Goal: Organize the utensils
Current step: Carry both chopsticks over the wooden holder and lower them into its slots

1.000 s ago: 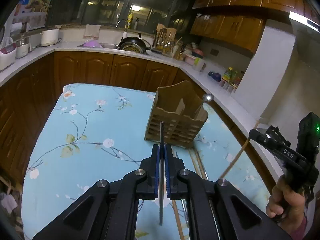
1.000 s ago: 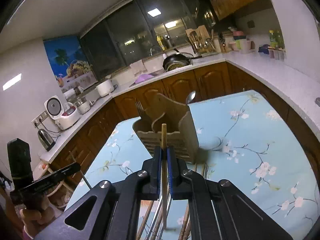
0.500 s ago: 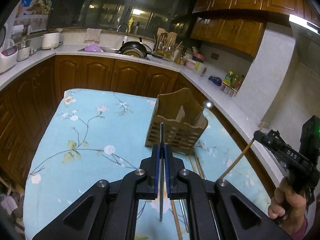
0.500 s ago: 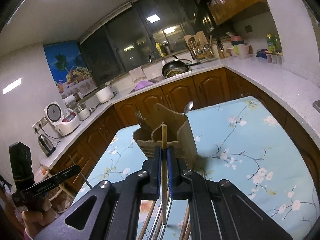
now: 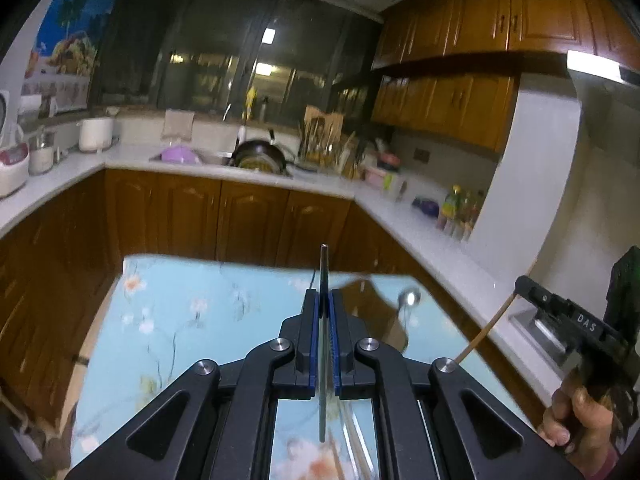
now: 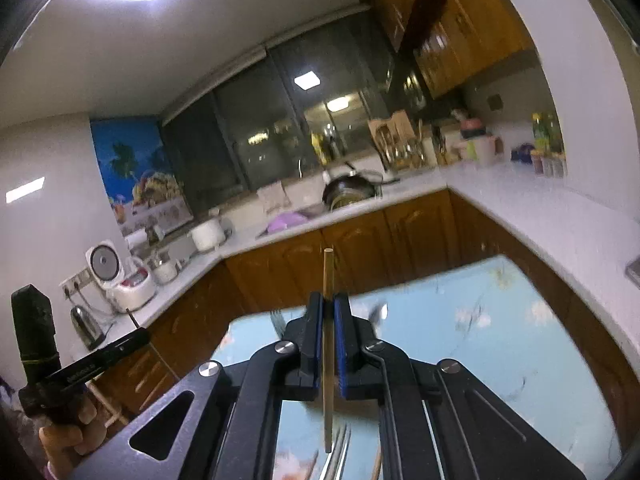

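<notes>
1. A carrying step is judged to be in hand: each gripper is raised above the table [image 5: 168,320] with one utensil pinched in it, and neither piece has yet been put into the holder.
2. The left gripper [image 5: 324,344] is closed on a thin dark metal chopstick [image 5: 323,280], which is held upright between the blue pads, its tip standing clear above them.
3. The right gripper [image 6: 329,344] is clamped on a pale wooden chopstick [image 6: 328,280], likewise upright (its lower end hangs below the fingers).
4. The wooden utensil holder [image 5: 372,312] is seen only in part, low and blurred behind the left fingers, with a spoon [image 5: 409,300] standing in it; a fork's tines [image 6: 276,318] are made out beside it in the right view.
5. More loose utensils [image 6: 340,456] are glimpsed on the flowered cloth under the right gripper, so sorting is judged unfinished.
6. The next move is thought to call for each gripper to be tilted down, each stick lined up over a compartment and lowered in before release (which compartment cannot be told).
7. Care is likely needed with the spoon and fork already standing there, and with the two grippers being near each other.
8. Around the table are counters [image 6: 520,216] with a wok [image 5: 258,156], a rice cooker [image 6: 124,280] and bottles [image 5: 460,212]; none stands in the way.
</notes>
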A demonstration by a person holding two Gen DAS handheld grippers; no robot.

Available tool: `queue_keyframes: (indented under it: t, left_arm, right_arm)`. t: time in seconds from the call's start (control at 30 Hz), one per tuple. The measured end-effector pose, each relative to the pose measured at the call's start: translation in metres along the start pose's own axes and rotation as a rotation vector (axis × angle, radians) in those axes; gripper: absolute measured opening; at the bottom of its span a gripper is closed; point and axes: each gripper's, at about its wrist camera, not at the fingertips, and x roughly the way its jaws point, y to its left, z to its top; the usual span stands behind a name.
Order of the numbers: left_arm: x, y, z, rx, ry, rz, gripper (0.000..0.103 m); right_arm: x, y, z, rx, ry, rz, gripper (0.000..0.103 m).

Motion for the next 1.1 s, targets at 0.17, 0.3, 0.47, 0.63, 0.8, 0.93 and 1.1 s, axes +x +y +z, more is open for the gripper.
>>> queue_keyframes:
  t: [0.17,0.3,0.47,0.63,0.8,0.93,1.1]
  left_arm:
    - [0.028,-0.003,0.024,-0.003,-0.088,0.01,0.003]
    - [0.063,0.004,0.023,-0.023,-0.12,0.03,0.003]
    - [0.113,0.009,0.002,-0.054,-0.115,0.056,0.003]
    - [0.15,0.004,-0.017,-0.053,-0.082,0.071,0.003]
    - [0.182,0.007,-0.036,-0.067,-0.021,0.082,0.003]
    - [0.193,0.012,-0.03,-0.069,0.02,0.078,0.004]
    - [0.18,0.015,-0.019,-0.052,0.027,0.084,0.005]
  right_arm:
    - [0.015,0.002,0.031,-0.004,-0.081,-0.014,0.006]
    - [0.034,0.003,0.044,-0.028,-0.112,-0.04,0.006]
    - [0.063,0.004,0.034,-0.075,-0.106,-0.075,0.006]
    - [0.088,-0.007,0.006,-0.065,-0.054,-0.097,0.006]
    - [0.105,-0.02,-0.019,-0.043,0.0,-0.112,0.006]
    - [0.114,-0.026,-0.032,-0.023,0.047,-0.112,0.006]
    - [0.112,-0.026,-0.031,-0.022,0.053,-0.113,0.006]
